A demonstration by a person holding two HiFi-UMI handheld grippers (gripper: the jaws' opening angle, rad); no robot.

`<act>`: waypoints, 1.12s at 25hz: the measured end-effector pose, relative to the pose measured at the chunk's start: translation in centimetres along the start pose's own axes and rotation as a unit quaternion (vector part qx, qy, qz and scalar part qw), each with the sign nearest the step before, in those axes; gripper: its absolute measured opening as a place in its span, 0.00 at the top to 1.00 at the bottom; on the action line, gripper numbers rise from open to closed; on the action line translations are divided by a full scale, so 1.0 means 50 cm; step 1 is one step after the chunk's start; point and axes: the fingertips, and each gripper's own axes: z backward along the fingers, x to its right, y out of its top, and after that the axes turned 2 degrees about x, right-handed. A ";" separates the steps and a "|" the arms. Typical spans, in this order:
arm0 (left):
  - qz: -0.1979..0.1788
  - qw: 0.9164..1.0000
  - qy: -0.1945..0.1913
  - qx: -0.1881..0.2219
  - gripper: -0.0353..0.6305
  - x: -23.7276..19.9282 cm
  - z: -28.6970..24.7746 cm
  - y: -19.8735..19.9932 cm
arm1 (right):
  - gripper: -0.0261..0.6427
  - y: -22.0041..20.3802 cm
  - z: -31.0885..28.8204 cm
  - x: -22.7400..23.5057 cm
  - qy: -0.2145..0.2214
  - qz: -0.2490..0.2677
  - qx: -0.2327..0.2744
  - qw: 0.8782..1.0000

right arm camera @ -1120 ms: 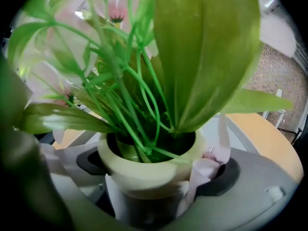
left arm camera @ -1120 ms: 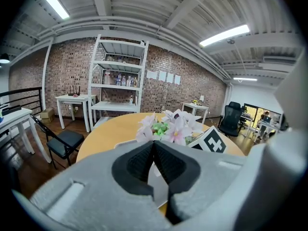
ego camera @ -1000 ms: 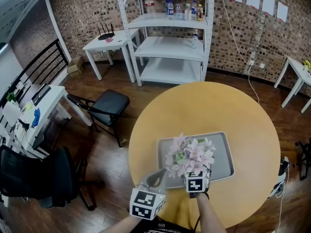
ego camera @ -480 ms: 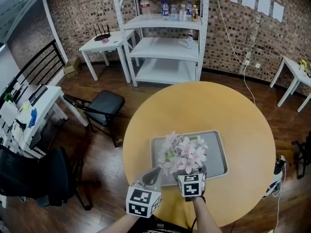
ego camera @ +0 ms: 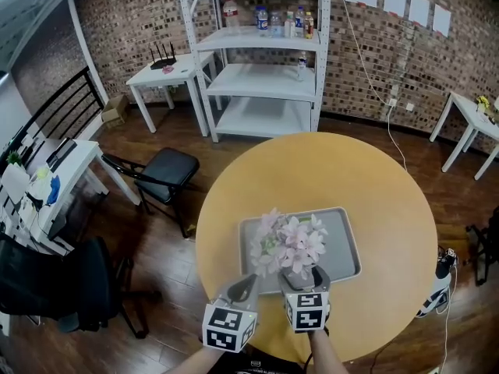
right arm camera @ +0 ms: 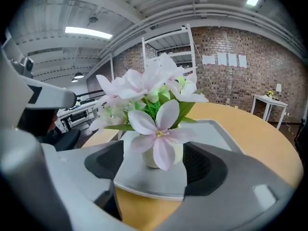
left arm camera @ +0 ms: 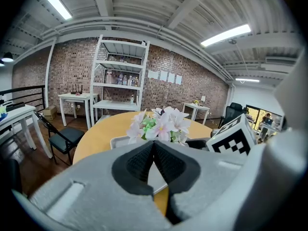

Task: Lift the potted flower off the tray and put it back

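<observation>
The potted flower, pink and white blooms in a small pale pot, stands upright on the grey tray on the round wooden table. My right gripper hovers just short of the pot at the tray's near edge. Its jaws are closing, and only a hanging petal shows between them; the pads touch nothing. My left gripper sits to its left over the table's near edge, shut and empty. In the left gripper view the flowers rise beyond the closed pads.
A white shelf unit with bottles stands against the brick wall beyond the table. A black folding chair is on the floor to the left. White side tables stand at the back left and far right.
My right gripper has drawn back from under the blooms toward the table's near edge and risen a little. The pot stays on the tray. The left gripper has kept its place.
</observation>
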 end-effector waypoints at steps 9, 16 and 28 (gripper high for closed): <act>-0.006 0.999 -0.040 0.011 0.94 0.025 0.056 -0.003 | 0.55 0.009 0.084 -0.051 -0.034 -0.004 0.029 0.999; -0.012 0.998 -0.062 0.020 0.94 0.037 0.117 -0.023 | 0.73 0.036 0.171 -0.102 -0.063 0.001 0.071 0.995; -0.017 0.995 -0.094 0.030 0.94 0.065 0.217 -0.061 | 0.96 0.044 0.311 -0.212 -0.075 0.005 0.116 0.990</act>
